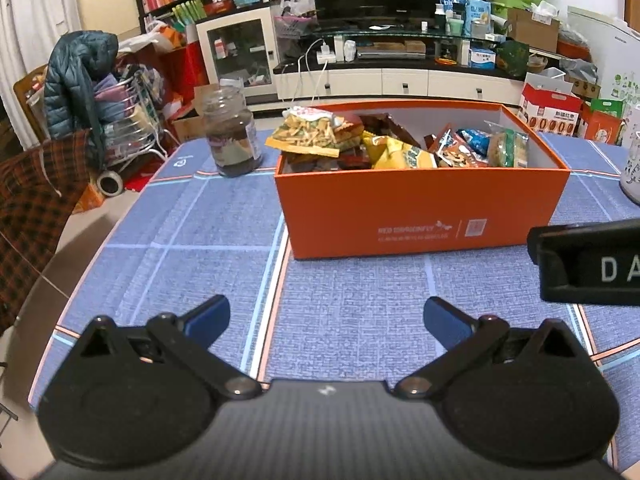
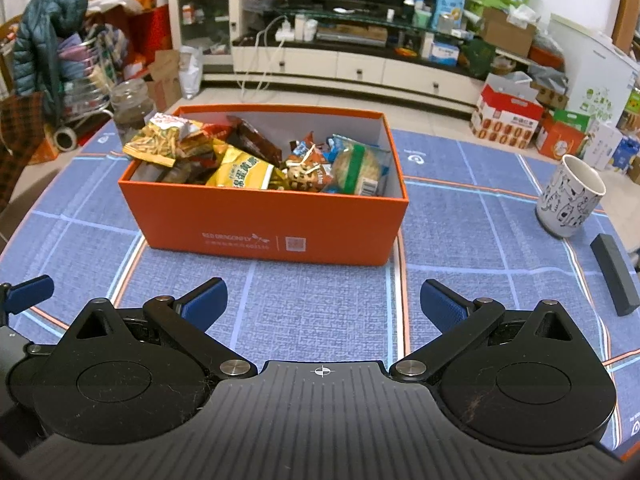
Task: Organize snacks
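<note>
Snack packets sat heaped in an open orange shoebox near the middle of the table, on a blue grid-patterned tablecloth. At the left end a packet of fried strips lay highest, overhanging the box rim; a yellow crisp bag lay tilted beside it, then a cookie packet, then a clear-wrapped stack of round crackers toward the right end, with darker wrappers underneath only partly visible. No snack showed on the tablecloth outside the box, so sorting looked largely done, or else the packets were yet to be arranged within. Handling, as judged: the bags would be light, air-filled and crinkly, with slick film and brittle contents; best pinched on a flat sealed edge or corner, not across the belly. The cracker stack would be stiffer but would crush under a hard squeeze. The fried-strip packet offered the freest edge. The left gripper hovered low over the cloth short of the box front, fingers spread wide and holding nothing. The right gripper sat likewise before the box, jaws apart and empty, the two tools side by side. Further out: a dark-filled glass jar just beyond the box's left end, a cat-print mug well to the right, and a black bar lying near the mug.
</note>
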The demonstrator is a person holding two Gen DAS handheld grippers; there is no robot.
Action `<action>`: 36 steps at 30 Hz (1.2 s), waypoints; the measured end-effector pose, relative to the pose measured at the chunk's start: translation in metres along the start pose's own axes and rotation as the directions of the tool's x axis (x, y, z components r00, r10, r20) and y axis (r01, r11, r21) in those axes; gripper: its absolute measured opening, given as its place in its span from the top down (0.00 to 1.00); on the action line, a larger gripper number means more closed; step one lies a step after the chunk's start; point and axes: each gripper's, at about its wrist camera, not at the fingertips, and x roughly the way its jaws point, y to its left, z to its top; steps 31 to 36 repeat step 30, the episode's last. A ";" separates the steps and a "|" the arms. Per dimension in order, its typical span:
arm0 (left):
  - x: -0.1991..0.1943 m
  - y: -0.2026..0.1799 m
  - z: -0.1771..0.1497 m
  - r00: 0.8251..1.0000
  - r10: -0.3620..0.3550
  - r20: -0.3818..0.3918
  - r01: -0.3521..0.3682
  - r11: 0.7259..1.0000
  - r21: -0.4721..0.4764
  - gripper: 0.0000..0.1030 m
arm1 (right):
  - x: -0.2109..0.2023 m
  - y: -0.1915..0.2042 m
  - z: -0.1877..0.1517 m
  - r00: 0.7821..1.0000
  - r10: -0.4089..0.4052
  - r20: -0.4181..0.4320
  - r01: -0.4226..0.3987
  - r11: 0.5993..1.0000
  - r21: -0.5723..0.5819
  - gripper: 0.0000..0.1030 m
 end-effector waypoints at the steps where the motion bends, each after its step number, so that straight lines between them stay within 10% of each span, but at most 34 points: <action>1: 0.000 -0.001 0.000 1.000 0.002 0.001 -0.002 1.000 0.003 0.01 | 0.000 0.000 0.000 1.000 0.000 0.001 0.000 1.000 0.000 0.06; 20: 0.002 0.003 -0.006 0.986 -0.162 -0.043 0.157 0.981 -0.110 0.01 | -0.002 -0.008 0.000 1.000 -0.004 0.017 0.004 1.000 0.014 0.06; 36: 0.001 -0.002 -0.007 0.996 -0.078 -0.040 0.075 0.995 -0.061 0.01 | -0.004 -0.010 0.001 1.000 -0.003 0.027 0.002 1.000 0.027 0.06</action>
